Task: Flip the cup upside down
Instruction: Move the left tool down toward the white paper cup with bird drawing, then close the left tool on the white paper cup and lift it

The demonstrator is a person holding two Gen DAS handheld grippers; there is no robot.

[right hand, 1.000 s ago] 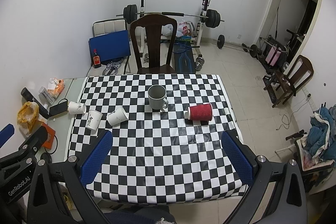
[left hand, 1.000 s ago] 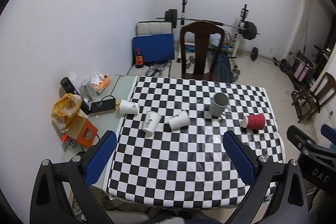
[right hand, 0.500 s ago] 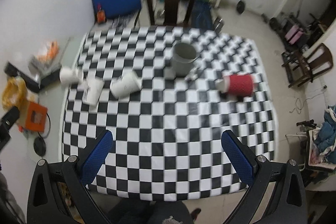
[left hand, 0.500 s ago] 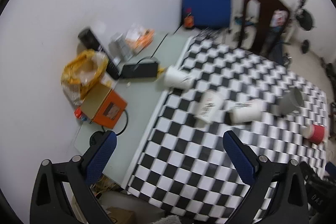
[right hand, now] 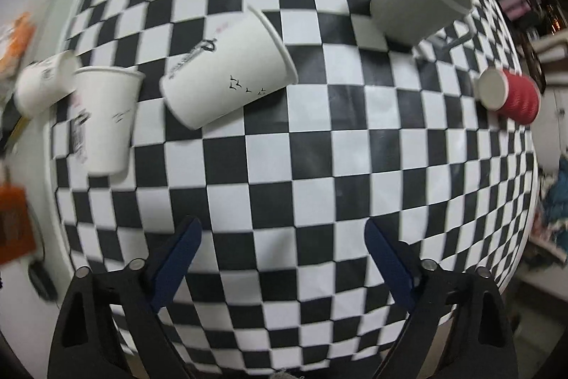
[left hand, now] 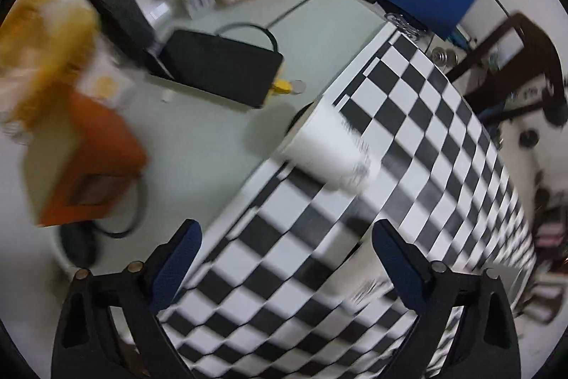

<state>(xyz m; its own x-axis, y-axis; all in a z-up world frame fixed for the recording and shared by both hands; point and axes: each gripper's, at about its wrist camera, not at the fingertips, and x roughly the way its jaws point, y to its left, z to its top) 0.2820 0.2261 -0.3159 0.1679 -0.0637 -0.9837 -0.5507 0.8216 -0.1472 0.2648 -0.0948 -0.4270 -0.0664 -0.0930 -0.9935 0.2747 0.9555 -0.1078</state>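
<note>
Left claw point(left hand: 284, 258) released, above tabletop's left edge point(left hand: 248, 180); paper cup point(left hand: 330, 151) lies on its side there. Light, thin-walled, crushable: pinch gently mid-body. Right claw point(right hand: 280, 254) released, empty, over the near edge.

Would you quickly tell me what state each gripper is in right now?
Left gripper: open, holding nothing.
Right gripper: open, holding nothing.

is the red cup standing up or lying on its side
On its side. In the right wrist view the red cup lies on the checkered tablecloth, with one white circular end facing sideways toward the table's middle.
</note>
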